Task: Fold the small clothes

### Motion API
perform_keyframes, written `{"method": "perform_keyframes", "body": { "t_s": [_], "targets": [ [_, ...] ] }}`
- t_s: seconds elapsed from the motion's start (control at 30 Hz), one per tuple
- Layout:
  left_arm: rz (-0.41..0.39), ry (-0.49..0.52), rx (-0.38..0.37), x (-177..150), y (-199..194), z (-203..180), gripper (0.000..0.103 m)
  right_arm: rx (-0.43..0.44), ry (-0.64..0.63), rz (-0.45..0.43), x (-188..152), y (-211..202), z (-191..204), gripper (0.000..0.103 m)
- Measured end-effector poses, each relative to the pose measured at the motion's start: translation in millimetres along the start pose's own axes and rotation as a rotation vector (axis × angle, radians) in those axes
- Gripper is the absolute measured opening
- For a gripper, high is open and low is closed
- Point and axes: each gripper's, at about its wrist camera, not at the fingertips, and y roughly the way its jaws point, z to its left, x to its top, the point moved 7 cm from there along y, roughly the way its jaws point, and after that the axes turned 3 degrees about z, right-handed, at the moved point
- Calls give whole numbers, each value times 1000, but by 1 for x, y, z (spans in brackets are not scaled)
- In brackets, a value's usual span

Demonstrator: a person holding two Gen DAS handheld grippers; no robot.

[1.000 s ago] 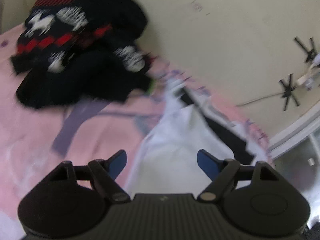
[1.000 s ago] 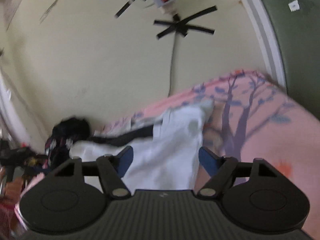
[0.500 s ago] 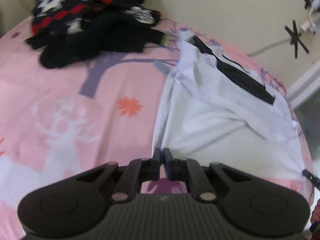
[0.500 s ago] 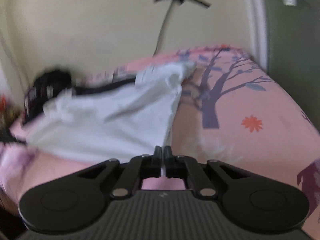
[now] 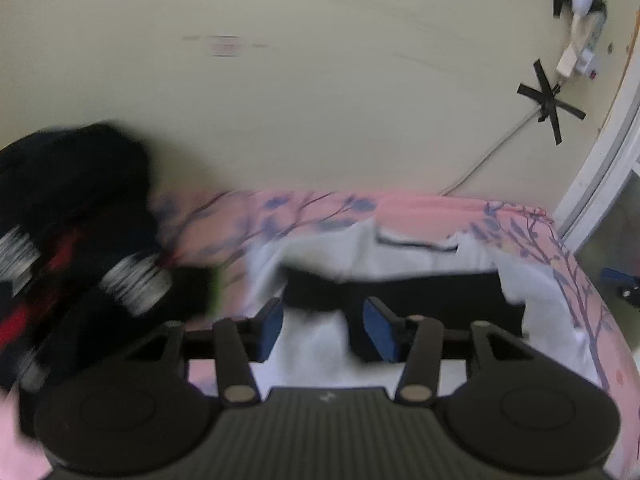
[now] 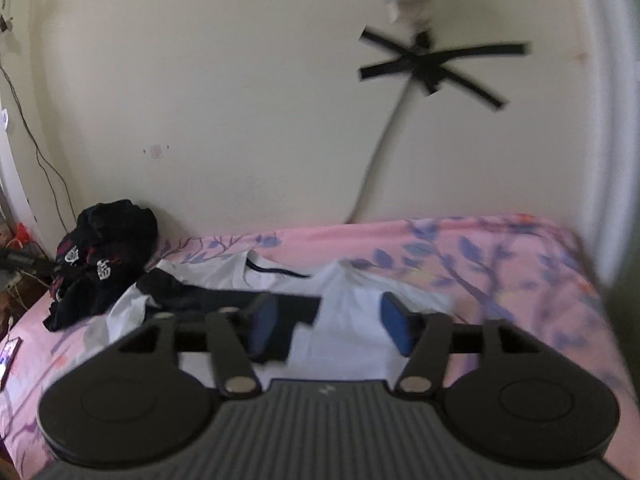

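A white garment with a black band [image 5: 412,256] lies folded over on the pink bed; it also shows in the right wrist view [image 6: 352,300]. My left gripper [image 5: 322,328] is open and empty, just above the garment's left part. My right gripper [image 6: 330,326] is open and empty, over the garment's right part. The view is blurred by motion.
A heap of black, red and white clothes [image 5: 72,240] lies at the left by the wall, also seen in the right wrist view [image 6: 102,252]. The pink printed bedsheet [image 6: 500,264] runs to the cream wall. A phone [image 6: 8,356] lies at the bed's left edge. A cable hangs down the wall.
Both grippers were shut on the garment's near edge half a second ago. Now both are open, have moved toward the wall, and the garment's near half lies folded over.
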Motion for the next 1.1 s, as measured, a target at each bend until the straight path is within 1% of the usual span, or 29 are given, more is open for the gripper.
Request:
{"method": "perform_keyframes", "body": {
  "t_s": [0.07, 0.1, 0.17, 0.2, 0.23, 0.27, 0.3, 0.33, 0.4, 0.47, 0.53, 0.6, 0.63, 0.67, 0.7, 0.77, 0.8, 0.9, 0.97, 1.0, 1.03, 1.07, 1.1],
  "targets": [
    [44, 7, 3, 26, 46, -14, 45, -7, -3, 44, 15, 39, -3, 73],
    [62, 8, 8, 36, 69, -20, 45, -29, -6, 61, 21, 59, -6, 76],
    [98, 21, 31, 55, 117, -30, 46, -54, 0, 94, 30, 97, -13, 77],
    [108, 25, 42, 59, 132, -32, 46, -53, 3, 112, 33, 115, -17, 77],
    [118, 23, 49, 65, 151, -34, 48, -55, 1, 131, 35, 132, -19, 77],
    [123, 13, 45, 68, 164, -35, 51, -57, -3, 147, 35, 144, -20, 77],
    [127, 2, 30, 69, 175, -35, 55, -49, -10, 166, 35, 157, -21, 77],
    [134, -9, 17, 70, 186, -36, 56, -41, -17, 179, 33, 166, -21, 77],
    [146, -10, 9, 69, 200, -36, 57, -42, -39, 203, 29, 181, -21, 77],
    [157, 11, 13, 67, 212, -37, 57, -47, -45, 224, 26, 193, -24, 77],
    [155, 35, 11, 64, 217, -40, 55, -37, -38, 243, 24, 205, -26, 74],
    [149, 60, 12, 61, 220, -41, 50, -29, -49, 246, 22, 211, -24, 73],
    [145, 74, 18, 59, 220, -42, 48, -31, -66, 245, 22, 212, -21, 69],
    [133, 90, 35, 57, 219, -42, 37, -27, -81, 245, 22, 212, -18, 51],
    [127, 107, 44, 56, 218, -42, 24, -21, -94, 245, 21, 210, -14, 18],
    [123, 119, 45, 54, 214, -44, 13, -38, -113, 242, 21, 206, -9, 13],
    [118, 125, 66, 53, 212, -43, 12, -50, -131, 234, 20, 204, -6, 9],
    [74, 181, 137, 45, 210, -46, 12, -86, -142, 207, 14, 203, -3, 9],
    [10, 239, 184, 38, 209, -51, 12, -101, -161, 151, 8, 204, -2, 9],
    [-28, 266, 210, 33, 208, -54, 12, -107, -159, 139, 8, 202, -2, 9],
    [-50, 297, 240, 30, 208, -59, 12, -109, -146, 138, 8, 202, -3, 9],
    [-52, 309, 256, 29, 209, -60, 12, -108, -139, 136, 10, 202, -3, 9],
    [-52, 302, 257, 30, 209, -60, 12, -108, -137, 137, 10, 202, -4, 9]
  ]
}}
